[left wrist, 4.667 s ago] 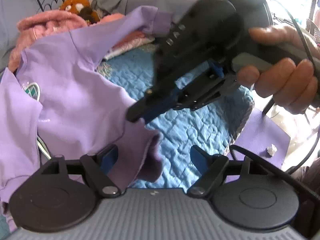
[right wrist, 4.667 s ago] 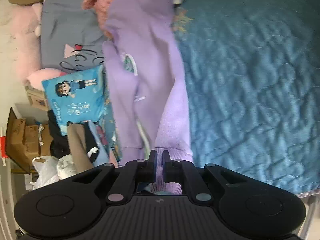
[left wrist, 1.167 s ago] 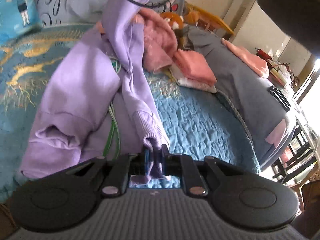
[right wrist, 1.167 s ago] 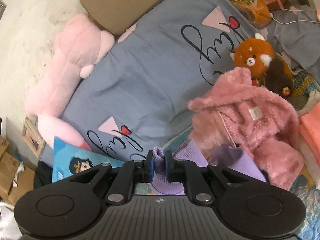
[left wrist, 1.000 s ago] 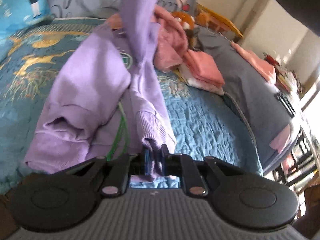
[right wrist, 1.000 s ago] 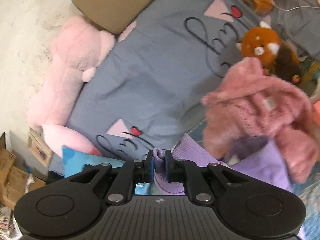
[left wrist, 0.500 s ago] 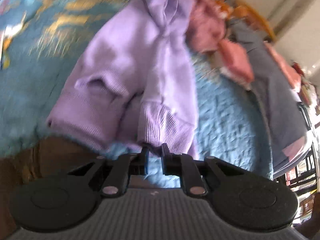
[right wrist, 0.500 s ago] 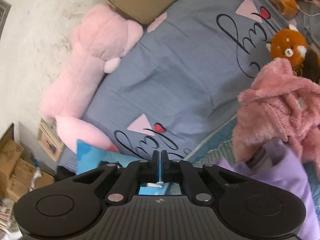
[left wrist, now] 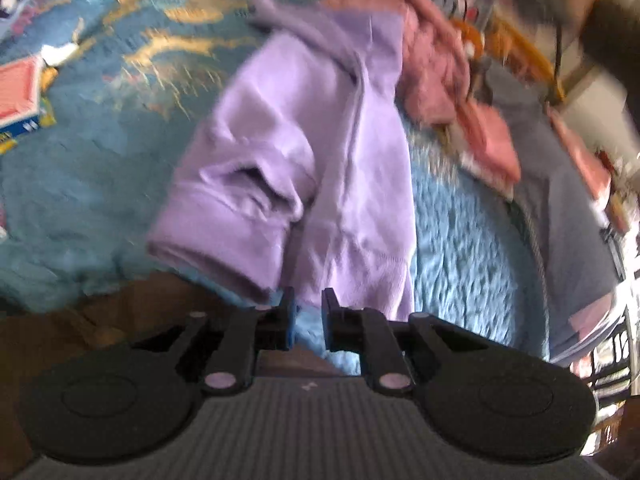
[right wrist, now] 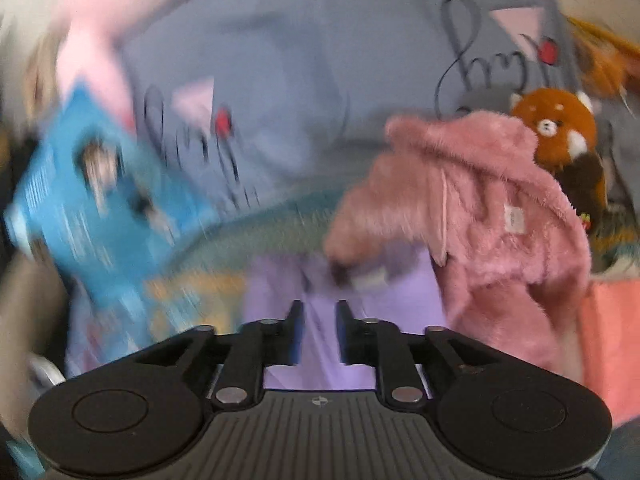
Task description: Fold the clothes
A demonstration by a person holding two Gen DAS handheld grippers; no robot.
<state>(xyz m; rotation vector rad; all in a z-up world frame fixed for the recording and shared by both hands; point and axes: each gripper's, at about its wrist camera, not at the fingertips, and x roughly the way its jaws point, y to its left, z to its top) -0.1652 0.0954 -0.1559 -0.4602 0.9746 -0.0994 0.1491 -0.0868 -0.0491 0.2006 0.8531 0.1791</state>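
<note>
Purple sweatshirt lies on the blue quilted bedspread, its 2 sleeves folded in over the body so the cuffs point toward the near edge of the bed. Behind it spreads a grey duvet with script lettering, and at its far side a fluffy pink jacket touches the collar end. A red panda plush sits just beyond the jacket; a blue printed cushion leans at the other side, blurred. The left gripper hovers just off the hem with a narrow gap between its fingers and no cloth in them. The right gripper hangs over the purple fabric; its jaws have just been opening and hold nothing.
</note>
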